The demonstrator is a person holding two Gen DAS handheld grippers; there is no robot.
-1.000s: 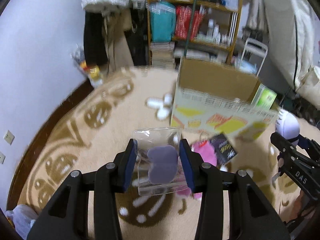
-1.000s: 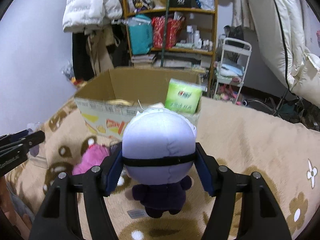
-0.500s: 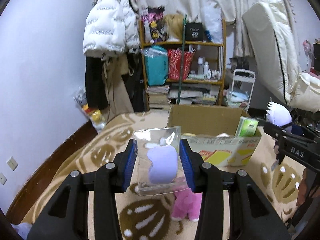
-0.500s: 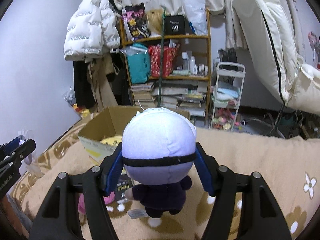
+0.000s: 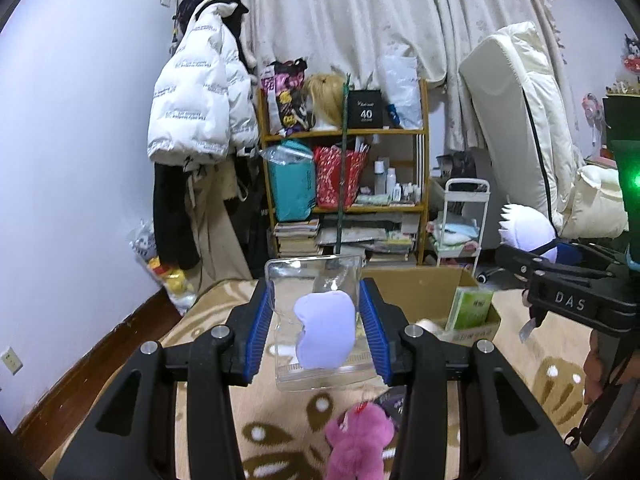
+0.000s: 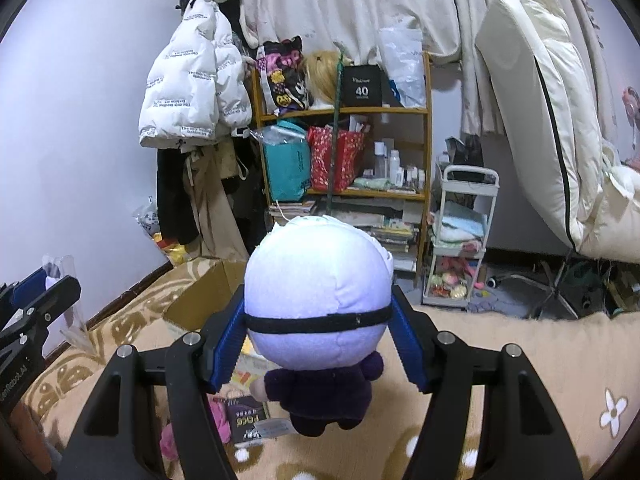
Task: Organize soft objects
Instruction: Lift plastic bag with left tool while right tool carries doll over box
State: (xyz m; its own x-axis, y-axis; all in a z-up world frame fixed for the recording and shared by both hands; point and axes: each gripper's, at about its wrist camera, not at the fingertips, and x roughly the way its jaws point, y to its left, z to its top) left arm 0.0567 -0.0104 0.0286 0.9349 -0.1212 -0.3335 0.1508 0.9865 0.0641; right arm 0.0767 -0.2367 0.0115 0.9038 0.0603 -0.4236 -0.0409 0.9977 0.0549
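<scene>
Left tongs [image 5: 316, 330]: pinching a clear plastic pouch [image 5: 320, 320] holding a pale lilac soft piece [image 5: 326, 334], raised above the patterned blanket [image 5: 208, 320].
Right tongs [image 6: 318, 334]: clamped on the white head of a plush doll [image 6: 318, 300], dark body hanging below, held in the air.
Cardboard box [image 5: 424, 294]: open, ahead of both, on the blanket; green packet [image 5: 470, 308] inside.
Pink plush [image 5: 358, 440]: lying on the blanket beneath the left tongs, near the box.

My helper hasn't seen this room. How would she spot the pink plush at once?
Find the open cardboard box on the beige patterned blanket. Nearer than it lies the pink plush, beside a dark packet; it is the only fuzzy pink thing there.
</scene>
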